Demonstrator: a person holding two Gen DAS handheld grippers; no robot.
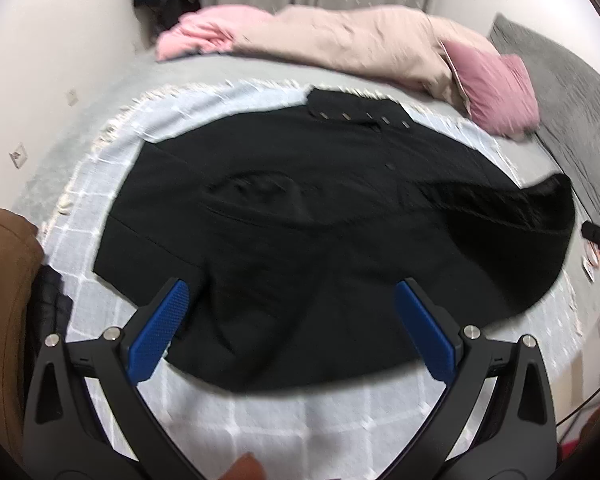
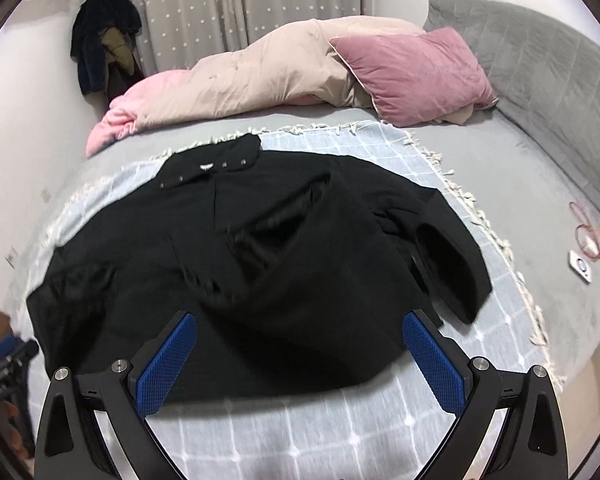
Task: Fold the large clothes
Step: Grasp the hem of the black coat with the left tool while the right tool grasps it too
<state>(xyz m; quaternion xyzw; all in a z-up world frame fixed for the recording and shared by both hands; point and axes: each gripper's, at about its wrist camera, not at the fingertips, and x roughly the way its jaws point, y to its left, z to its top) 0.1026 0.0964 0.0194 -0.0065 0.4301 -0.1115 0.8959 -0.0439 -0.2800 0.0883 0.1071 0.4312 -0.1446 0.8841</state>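
A large black jacket (image 1: pixel 320 216) lies spread flat on a light blue checked blanket (image 1: pixel 300 412) on the bed, collar with metal snaps at the far end. It also shows in the right wrist view (image 2: pixel 240 264), with one sleeve folded in at the right (image 2: pixel 448 264). My left gripper (image 1: pixel 292 292) is open and empty, hovering above the jacket's near hem. My right gripper (image 2: pixel 300 320) is open and empty, also above the near hem.
A beige and pink duvet (image 2: pixel 240 80) and a pink pillow (image 2: pixel 416 72) lie at the far end of the bed. A grey headboard (image 2: pixel 540 80) is at the right. Small items (image 2: pixel 584 244) lie on the grey sheet at the right. Brown clothing (image 1: pixel 4 300) lies at the left.
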